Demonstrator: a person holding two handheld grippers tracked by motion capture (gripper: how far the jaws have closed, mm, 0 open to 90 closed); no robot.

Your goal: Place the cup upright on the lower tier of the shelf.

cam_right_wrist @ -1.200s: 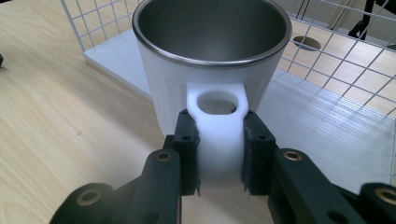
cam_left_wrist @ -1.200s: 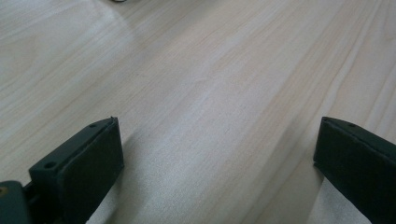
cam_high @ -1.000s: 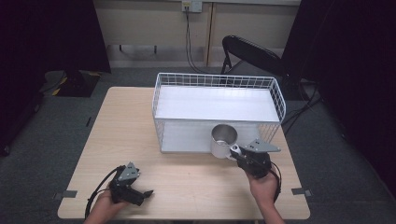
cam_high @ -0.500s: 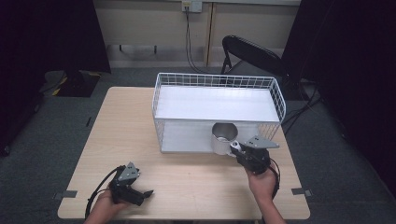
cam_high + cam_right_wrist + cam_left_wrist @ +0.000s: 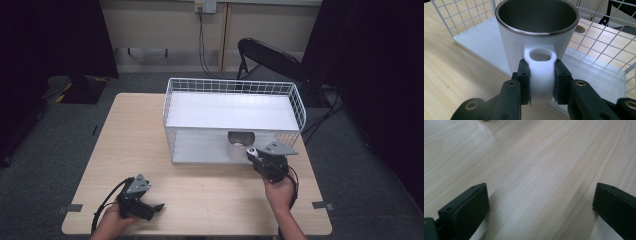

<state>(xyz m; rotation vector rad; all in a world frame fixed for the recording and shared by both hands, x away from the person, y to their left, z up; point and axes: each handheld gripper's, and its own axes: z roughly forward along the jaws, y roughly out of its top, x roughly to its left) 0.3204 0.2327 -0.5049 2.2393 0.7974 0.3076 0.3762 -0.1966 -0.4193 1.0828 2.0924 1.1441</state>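
Tabletop: right gripper clamps mug handle between fingers, now carried forward into rack; left gripper wide, idle.

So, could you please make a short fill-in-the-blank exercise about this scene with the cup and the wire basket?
1. The right gripper is shut on the cup's white ____.
2. The left gripper's jaws are ____, with nothing between them.
3. The cup is held at the lower shelf of the white wire ____.
4. The left gripper rests low over the wooden ____.

Missing words: handle; open; basket; table
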